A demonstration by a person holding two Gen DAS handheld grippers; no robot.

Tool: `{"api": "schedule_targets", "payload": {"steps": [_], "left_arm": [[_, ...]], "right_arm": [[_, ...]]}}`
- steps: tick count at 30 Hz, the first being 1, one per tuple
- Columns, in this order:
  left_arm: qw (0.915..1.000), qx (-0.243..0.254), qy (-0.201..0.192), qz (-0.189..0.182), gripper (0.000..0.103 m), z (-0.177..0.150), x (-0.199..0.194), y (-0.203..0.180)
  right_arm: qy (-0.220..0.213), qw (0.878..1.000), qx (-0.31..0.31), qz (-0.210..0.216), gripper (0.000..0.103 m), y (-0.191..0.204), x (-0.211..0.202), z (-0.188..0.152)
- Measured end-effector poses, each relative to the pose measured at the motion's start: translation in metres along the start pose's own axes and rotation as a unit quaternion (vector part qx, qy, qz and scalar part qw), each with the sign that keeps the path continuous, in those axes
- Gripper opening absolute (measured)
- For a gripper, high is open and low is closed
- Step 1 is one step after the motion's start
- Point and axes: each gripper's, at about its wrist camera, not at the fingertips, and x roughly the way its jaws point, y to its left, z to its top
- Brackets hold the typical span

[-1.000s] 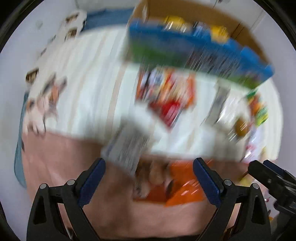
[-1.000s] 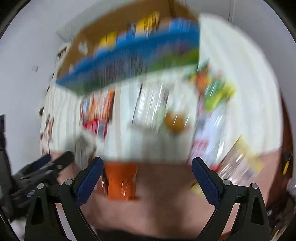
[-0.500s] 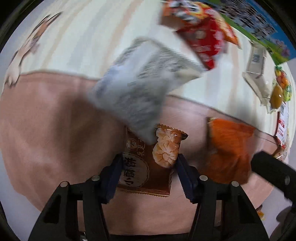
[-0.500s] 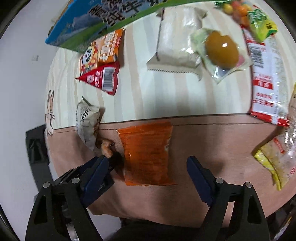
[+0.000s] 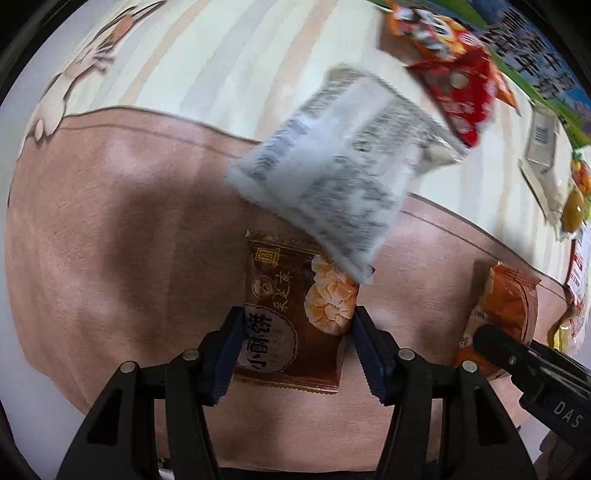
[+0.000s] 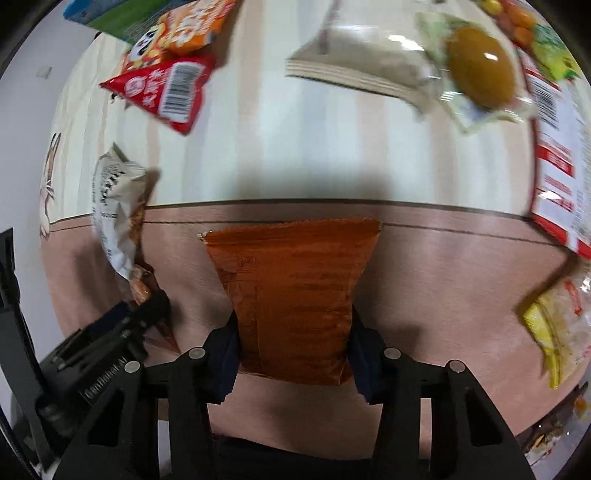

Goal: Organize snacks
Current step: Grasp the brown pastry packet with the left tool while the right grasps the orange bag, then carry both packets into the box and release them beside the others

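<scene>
My left gripper [image 5: 297, 332] is shut on a brown pastry packet [image 5: 291, 317] lying on the pink part of the cloth; its blue pads press both sides. A white-grey printed packet [image 5: 340, 173] overlaps the brown packet's far corner. My right gripper [image 6: 293, 339] is shut on an orange packet [image 6: 295, 291], pads against both edges. The orange packet also shows in the left wrist view [image 5: 506, 306], with the right gripper's finger [image 5: 517, 350] over it. The left gripper [image 6: 122, 332] shows at the lower left of the right wrist view.
Loose snacks lie on the striped cloth: a red packet [image 6: 166, 92], an orange panda packet [image 6: 181, 29], a pale flat packet [image 6: 362, 70], a sealed egg [image 6: 480, 70], a red-and-white bag [image 6: 557, 155], a yellow bag [image 6: 557, 321]. A blue-green box [image 5: 535, 62] stands at the back.
Both grippers dropped toward the cloth and moved forward. The left one closed on the brown packet, and the right one closed on the orange packet.
</scene>
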Motion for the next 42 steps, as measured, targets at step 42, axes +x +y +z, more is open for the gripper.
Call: {"api": "schedule_targets", "payload": {"steps": [42], "left_arm": [[0.9833, 0.089, -0.104, -0.120, 0.056, 0.232, -0.217, -0.122]], "right_arm": [[-0.199, 0.976, -0.042, 0.082, 0.047, 0.029, -0.214, 0.181]]}}
